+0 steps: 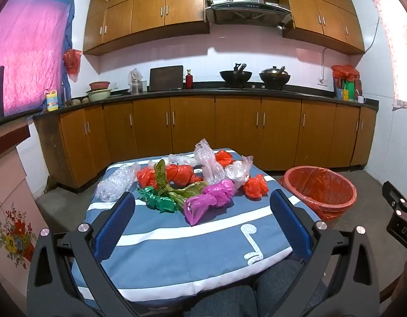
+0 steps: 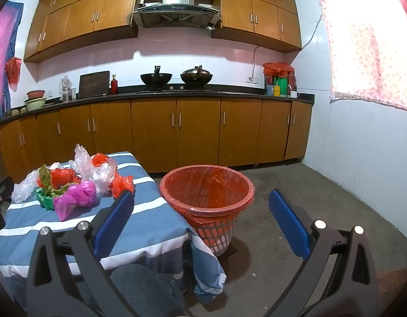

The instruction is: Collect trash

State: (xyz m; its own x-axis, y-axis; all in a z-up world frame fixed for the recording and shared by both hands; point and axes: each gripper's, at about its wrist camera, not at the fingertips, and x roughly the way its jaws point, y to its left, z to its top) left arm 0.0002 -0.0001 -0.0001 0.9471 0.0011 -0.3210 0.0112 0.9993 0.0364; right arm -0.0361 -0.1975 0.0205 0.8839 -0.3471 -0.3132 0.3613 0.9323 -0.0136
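left gripper point(image 1: 202, 202): fingers apart, empty, over counter point(image 1: 177, 240) | right gripper point(image 2: 200, 203): fingers apart, empty | crumpled bags point(image 1: 187, 182): heaped at 12 o'clock | red-lined bin point(image 2: 207, 192): on floor, 3 o'clock of counter

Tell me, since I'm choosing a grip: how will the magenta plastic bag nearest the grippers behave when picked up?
The magenta bag is thin, crumpled film twisted at its middle, so it probably weighs little and flops rather than holding shape. Its glossy surface may slip between the pads, so pinching the twisted waist looks safest. Pushed, it would likely slide on the tablecloth instead of rolling.
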